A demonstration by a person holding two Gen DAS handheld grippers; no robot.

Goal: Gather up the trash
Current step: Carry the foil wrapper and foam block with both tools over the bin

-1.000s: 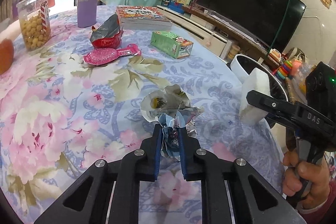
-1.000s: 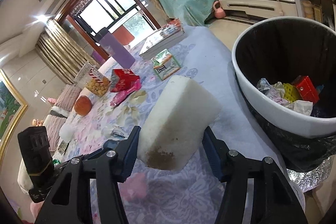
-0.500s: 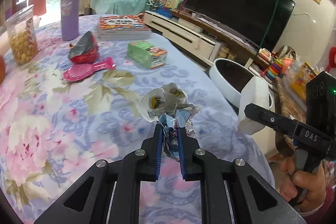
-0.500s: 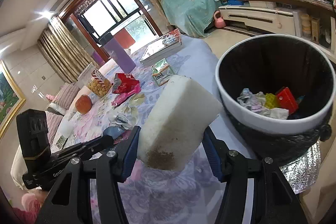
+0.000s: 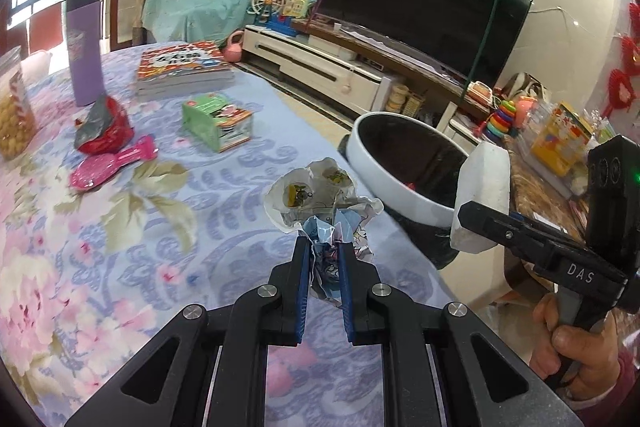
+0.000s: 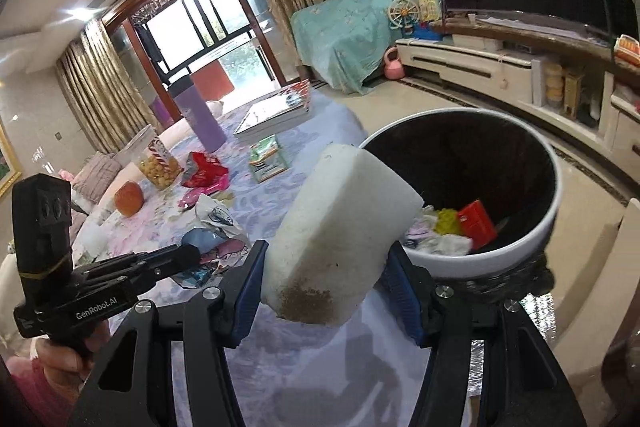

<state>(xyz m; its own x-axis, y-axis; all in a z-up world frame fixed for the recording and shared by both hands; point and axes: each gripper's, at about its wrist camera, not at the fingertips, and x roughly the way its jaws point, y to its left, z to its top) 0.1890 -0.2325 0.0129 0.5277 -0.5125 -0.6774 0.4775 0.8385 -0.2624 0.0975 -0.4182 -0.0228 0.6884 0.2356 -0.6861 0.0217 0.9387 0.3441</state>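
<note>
The left tool (image 5: pixel 324 251) pinches a crumpled paper wrapper (image 5: pixel 320 203) up above the counter (image 5: pixel 120 227). The right tool (image 6: pixel 324 279) squeezes a dirty white sponge (image 6: pixel 340 231) beside the white trash bin (image 6: pixel 548 223), which has scraps inside.

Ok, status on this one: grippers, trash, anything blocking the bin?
Left gripper shut on crumpled paper, above table. Right gripper shut on white foam block, beside trash bin. Bin mouth open, nothing in the way.
</note>
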